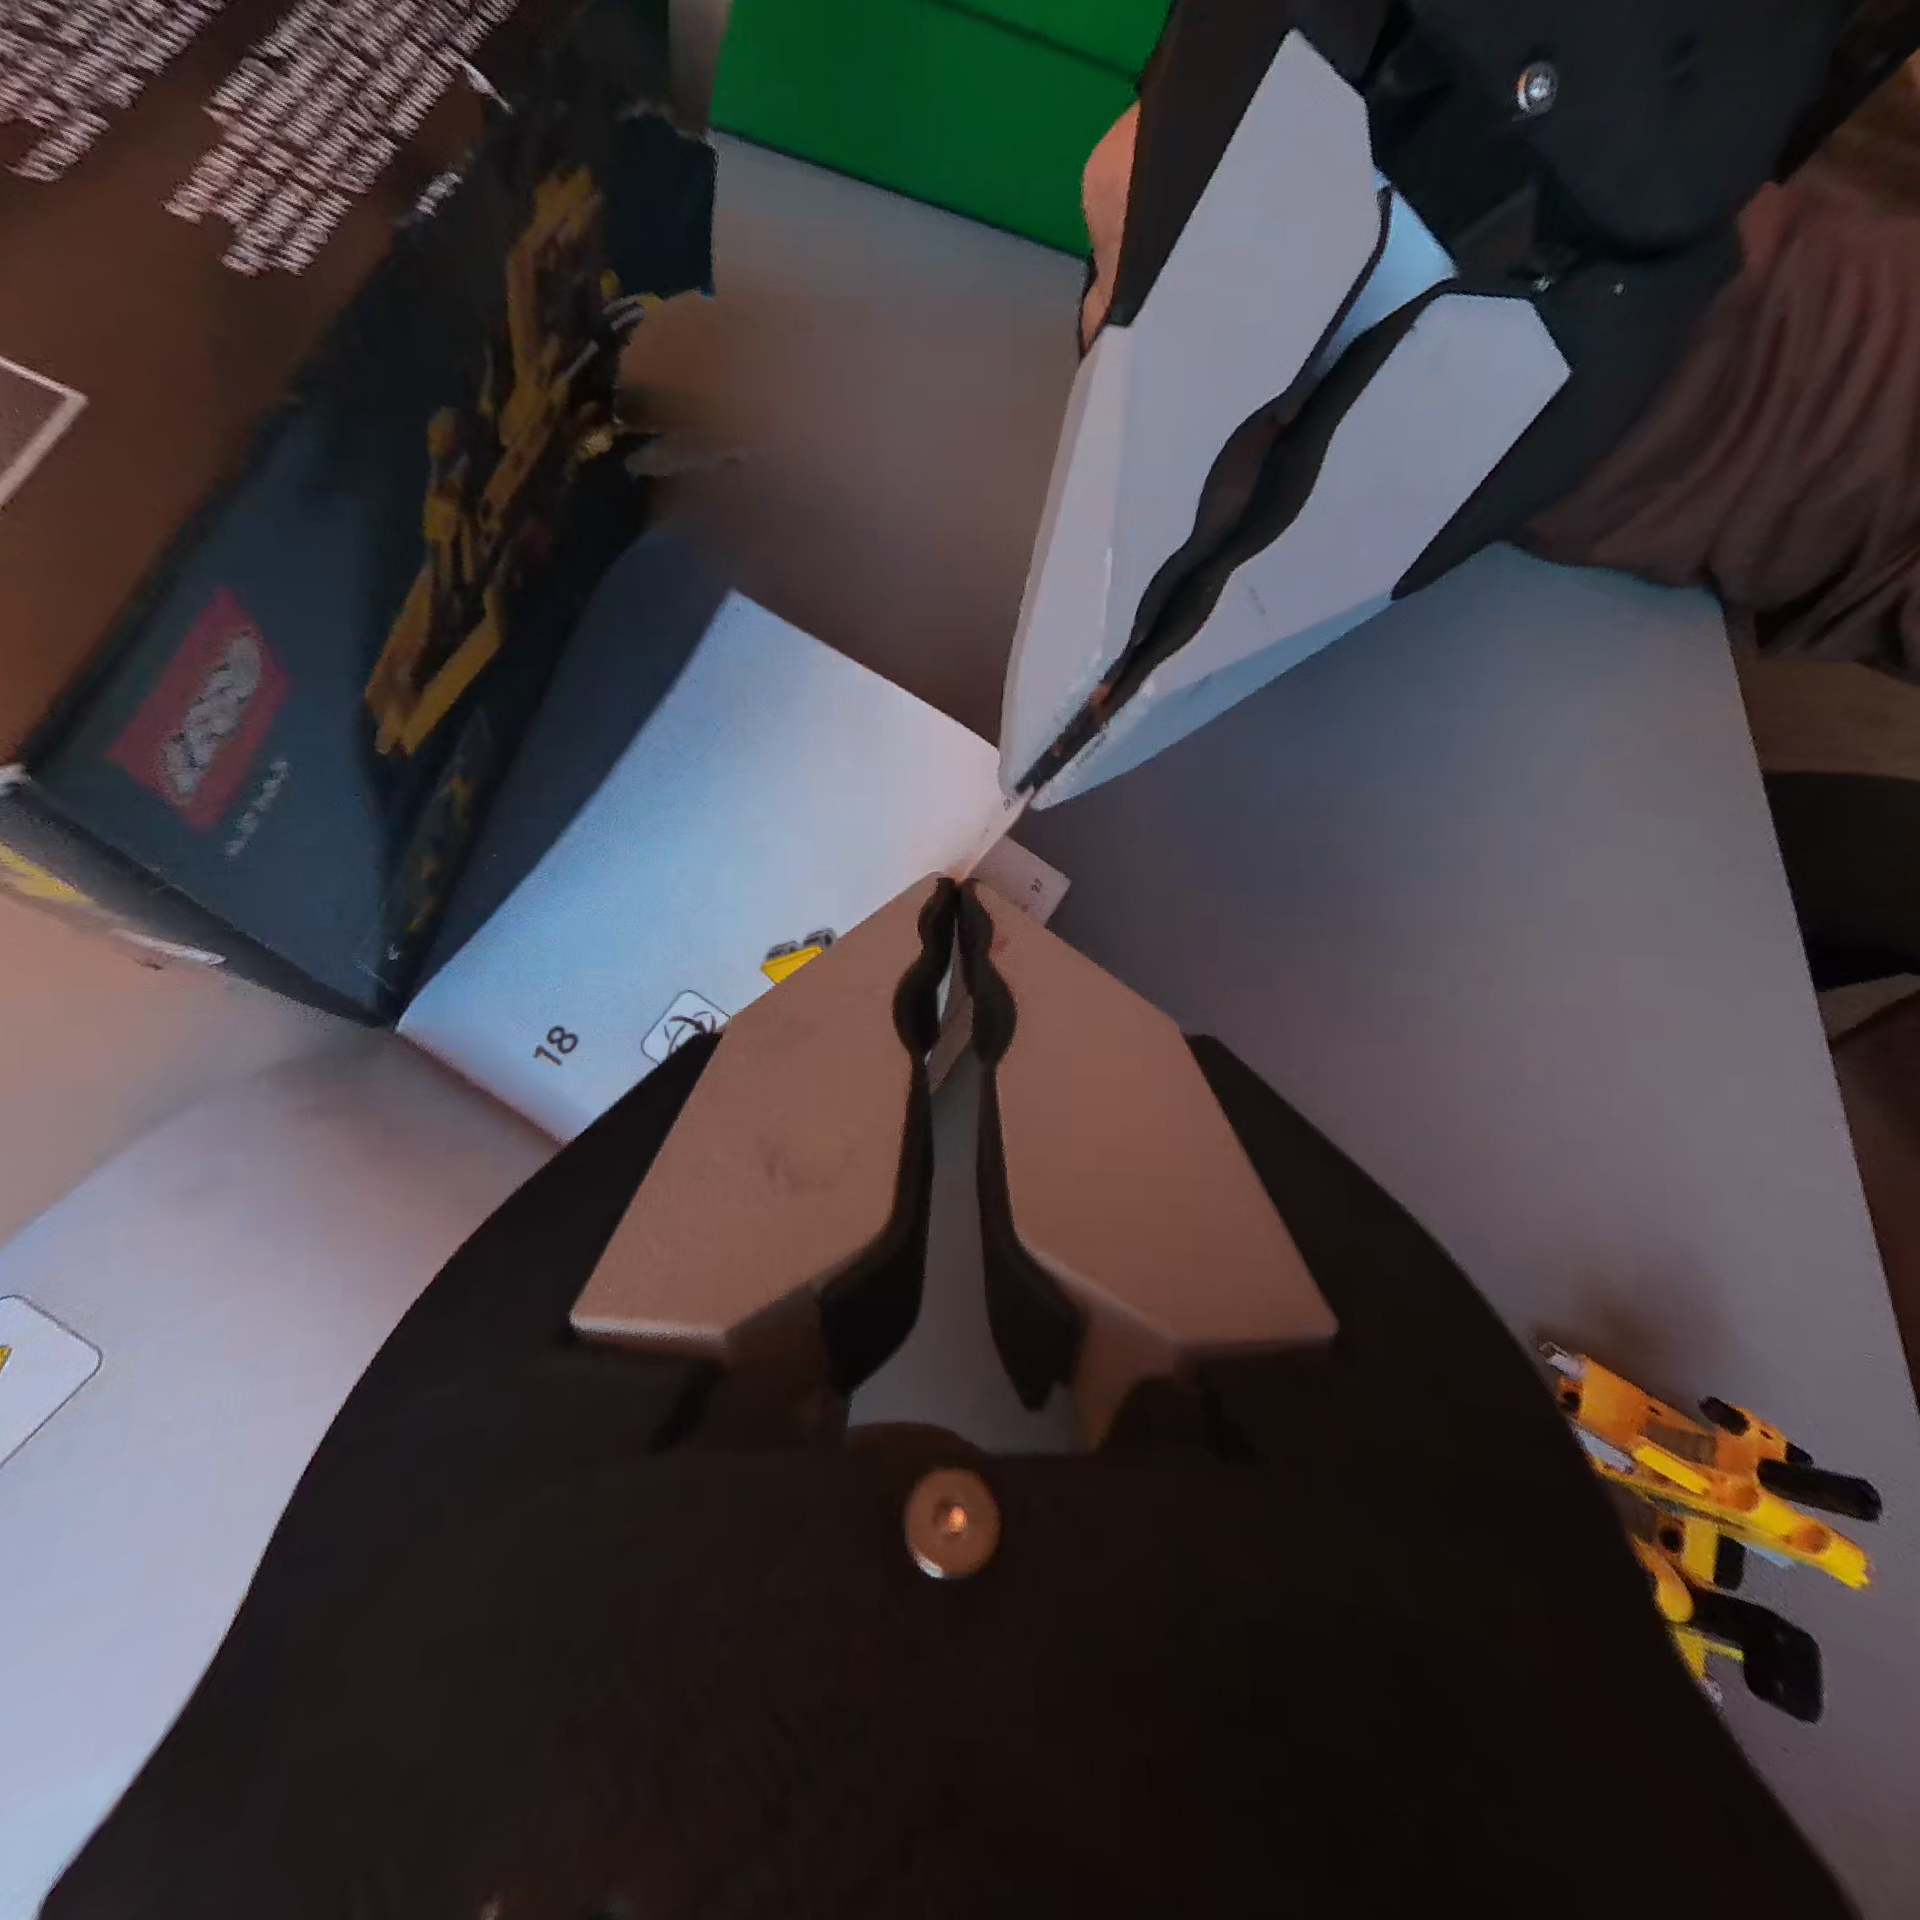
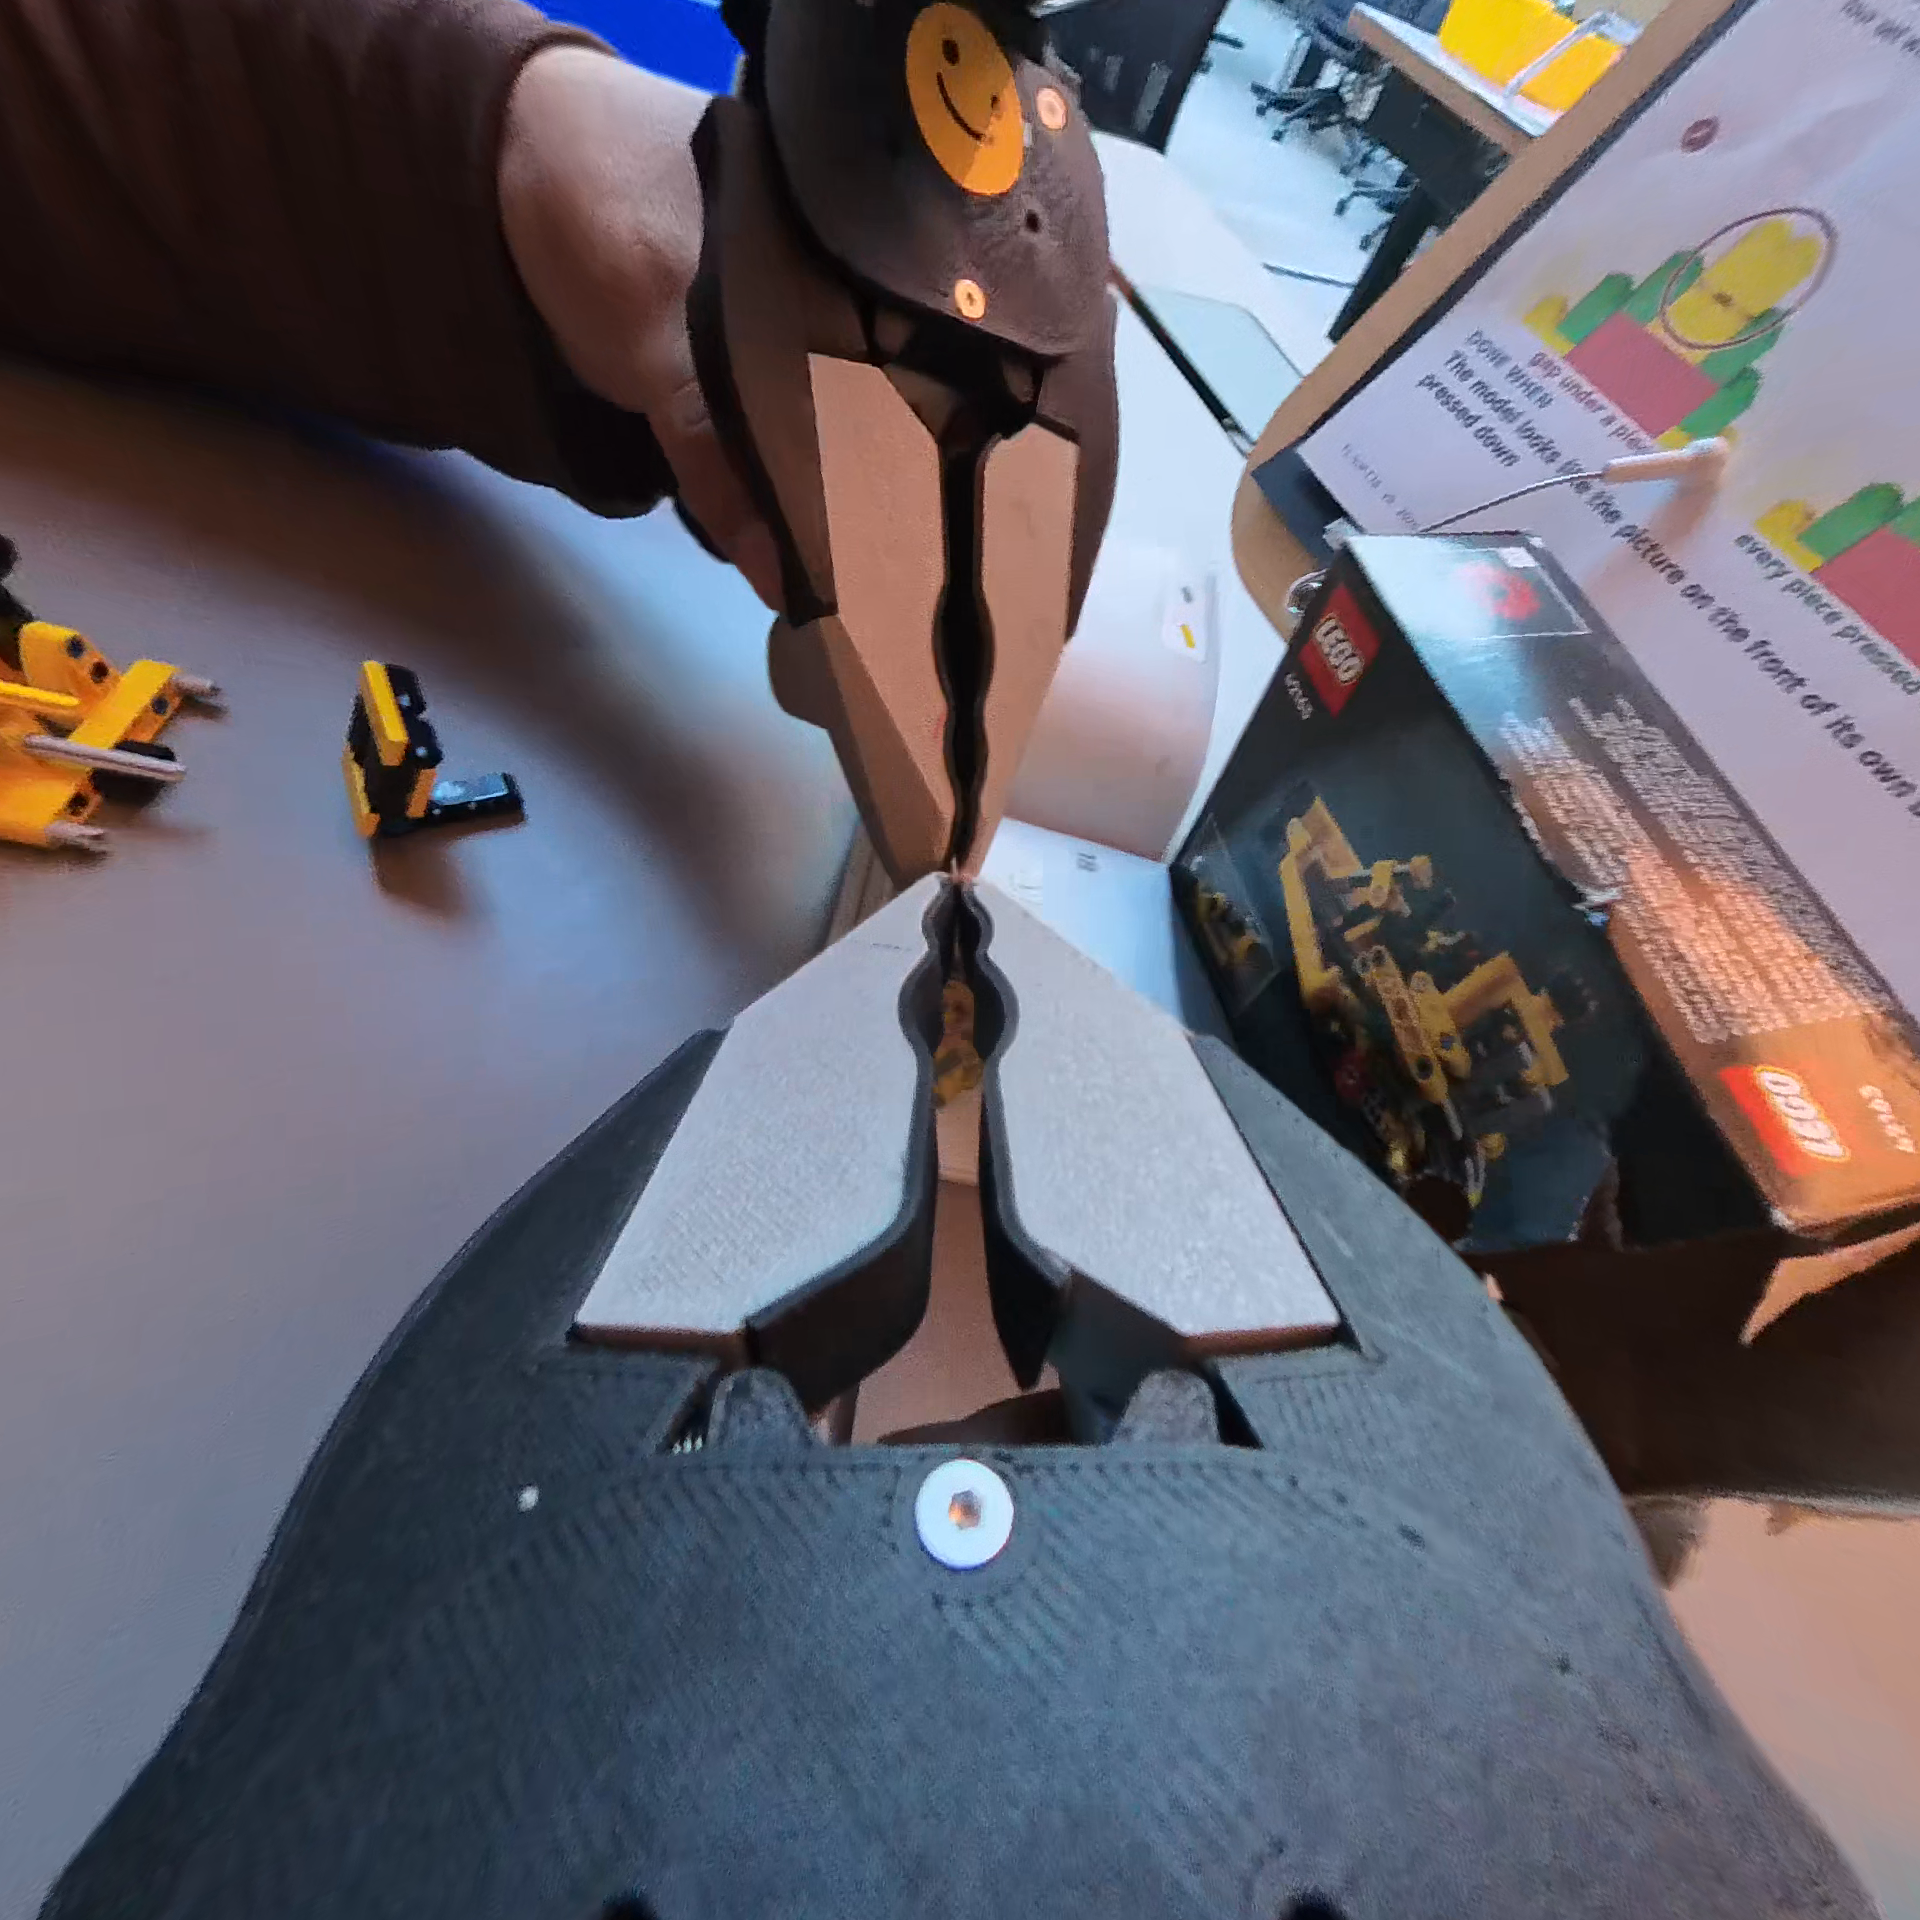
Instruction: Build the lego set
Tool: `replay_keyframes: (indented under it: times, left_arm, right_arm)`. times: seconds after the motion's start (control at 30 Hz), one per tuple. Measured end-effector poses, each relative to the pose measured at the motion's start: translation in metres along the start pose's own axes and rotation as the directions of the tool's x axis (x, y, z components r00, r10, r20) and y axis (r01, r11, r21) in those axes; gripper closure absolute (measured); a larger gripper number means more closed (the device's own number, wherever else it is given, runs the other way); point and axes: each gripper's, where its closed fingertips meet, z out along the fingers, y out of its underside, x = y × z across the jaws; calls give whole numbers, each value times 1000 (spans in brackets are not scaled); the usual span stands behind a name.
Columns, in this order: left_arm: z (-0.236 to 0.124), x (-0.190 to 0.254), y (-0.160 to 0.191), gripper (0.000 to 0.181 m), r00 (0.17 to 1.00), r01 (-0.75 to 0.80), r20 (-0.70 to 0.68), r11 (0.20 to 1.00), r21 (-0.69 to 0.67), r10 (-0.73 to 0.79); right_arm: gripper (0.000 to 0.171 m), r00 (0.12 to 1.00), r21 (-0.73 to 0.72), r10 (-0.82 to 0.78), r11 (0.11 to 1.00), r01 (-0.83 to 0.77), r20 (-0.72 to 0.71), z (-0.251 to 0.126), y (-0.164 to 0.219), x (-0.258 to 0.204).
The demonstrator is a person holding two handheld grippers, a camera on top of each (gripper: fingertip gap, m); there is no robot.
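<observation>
The open instruction booklet (image 1: 727, 821) lies on the table against the set's box. My left gripper (image 1: 957, 886) is shut, its tips on the lifted edge of a booklet page, with a white sliver of paper between the jaws. My right gripper (image 1: 1023, 792) comes down from the upper right, shut on the same page corner, tip to tip with the left. In the right wrist view my right gripper (image 2: 957, 891) meets the left gripper (image 2: 962, 854) above the booklet (image 2: 1091, 894). A yellow and black partial model (image 2: 73, 727) and a small yellow and black sub-assembly (image 2: 410, 758) lie on the table to the left.
The dark set box (image 1: 364, 623) stands beside the booklet and also shows in the right wrist view (image 2: 1507, 935). A printed guide sheet (image 2: 1662, 364) leans behind it. A green box (image 1: 914, 104) stands at the back. The partial model (image 1: 1714, 1517) lies near the table's right edge. Only a small space, under 4 cm, lies between the two pairs of fingers. From either gripper's tips it is about 20 cm to the partial model (image 1: 1714, 1517).
</observation>
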Motion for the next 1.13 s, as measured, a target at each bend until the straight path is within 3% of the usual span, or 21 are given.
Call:
replay_keyframes:
  times: [0.3,0.4,0.53,0.7,0.83,0.97,1.13]
  left_arm:
    - [-14,-2,-5,181,998,48,-41,997,57,-46]
    - [-13,-3,-4,181,999,36,-24,998,53,-35]
    - [-24,-15,-6,181,995,82,40,990,111,-87]
    - [-60,-34,-3,181,943,270,114,920,284,-312]
    - [-92,-59,23,181,849,355,257,859,369,-461]
    - [-101,-70,67,181,746,455,339,811,368,-573]
    - [-105,-41,107,177,706,534,319,771,347,-632]
  right_arm:
    - [169,993,68,6,998,2,-119,-6,-11,13]
    - [169,994,94,-64,993,71,-83,-5,-19,-4]
    - [171,989,-68,-137,989,133,-50,13,2,-20]
    - [171,983,-252,-181,953,166,-35,43,36,-31]
    - [171,981,-315,-195,931,182,-9,47,46,-35]
    - [171,981,-314,-187,930,191,42,37,50,-39]
    - [171,984,-356,-137,919,168,112,18,60,-41]
